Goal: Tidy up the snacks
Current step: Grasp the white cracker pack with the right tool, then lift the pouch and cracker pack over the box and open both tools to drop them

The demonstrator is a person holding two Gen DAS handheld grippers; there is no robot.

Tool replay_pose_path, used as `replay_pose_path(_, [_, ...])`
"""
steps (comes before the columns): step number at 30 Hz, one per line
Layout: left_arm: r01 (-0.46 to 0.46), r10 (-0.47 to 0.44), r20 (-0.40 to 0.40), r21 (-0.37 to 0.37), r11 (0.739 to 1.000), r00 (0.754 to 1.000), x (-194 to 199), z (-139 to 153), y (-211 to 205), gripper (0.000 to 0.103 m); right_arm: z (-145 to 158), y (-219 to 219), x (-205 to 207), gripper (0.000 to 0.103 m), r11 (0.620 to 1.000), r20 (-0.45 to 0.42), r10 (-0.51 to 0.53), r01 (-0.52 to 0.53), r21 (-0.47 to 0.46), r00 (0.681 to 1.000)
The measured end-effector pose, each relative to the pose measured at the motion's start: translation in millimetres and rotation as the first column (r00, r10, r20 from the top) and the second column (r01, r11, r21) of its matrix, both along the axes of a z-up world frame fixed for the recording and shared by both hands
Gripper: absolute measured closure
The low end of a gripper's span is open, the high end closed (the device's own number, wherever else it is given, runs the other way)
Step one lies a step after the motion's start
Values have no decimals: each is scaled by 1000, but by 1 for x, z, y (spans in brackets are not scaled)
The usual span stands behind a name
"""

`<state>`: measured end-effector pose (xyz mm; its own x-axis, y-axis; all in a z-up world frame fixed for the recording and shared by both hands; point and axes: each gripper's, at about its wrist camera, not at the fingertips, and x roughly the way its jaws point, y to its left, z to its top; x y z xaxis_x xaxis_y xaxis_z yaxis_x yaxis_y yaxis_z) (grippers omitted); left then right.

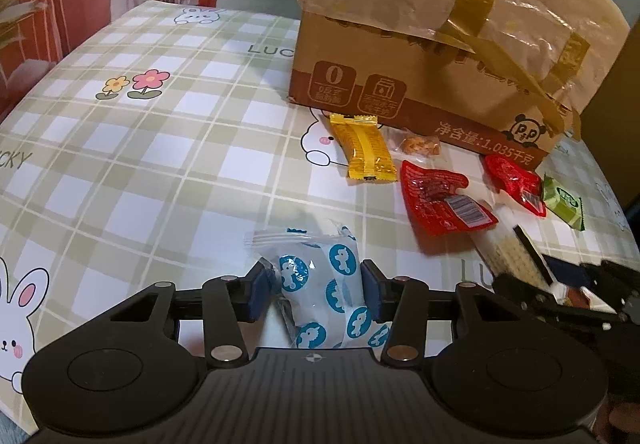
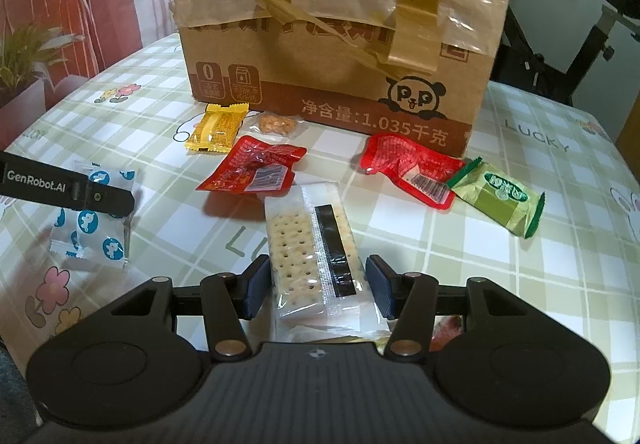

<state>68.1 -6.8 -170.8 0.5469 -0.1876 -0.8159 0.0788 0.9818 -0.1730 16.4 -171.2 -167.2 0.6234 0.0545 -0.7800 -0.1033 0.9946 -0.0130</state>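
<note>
Near the tabletop's front edge, the left gripper pinches the blue-print packet in its fingers, while the right gripper's fingers hold the cracker pack, whose long axis points toward the cardboard box.

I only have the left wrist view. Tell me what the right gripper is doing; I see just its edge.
Observer: The right gripper straddles the cracker packet, with its pads against both long sides.
Operator: Describe the green thing at my right edge.
Observer: It is a green wrapped snack lying flat on the tablecloth, one serrated end touching the red packet beside it.
Operator: Report what stands behind the table on that side.
Observer: A black exercise bike stands to the right of the cardboard box.
</note>
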Motion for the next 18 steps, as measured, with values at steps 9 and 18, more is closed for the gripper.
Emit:
replay_pose_path(9, [22,-22,21,15,1000,1000,0,9,-2,54,-3,3,15,52,1000,10,17,-17,-15,1000])
replay_pose_path(18, [36,-38,93,26,999,995,-2,33,-5,54,12,-9,0,54,1000,34,-13,13,-12,999])
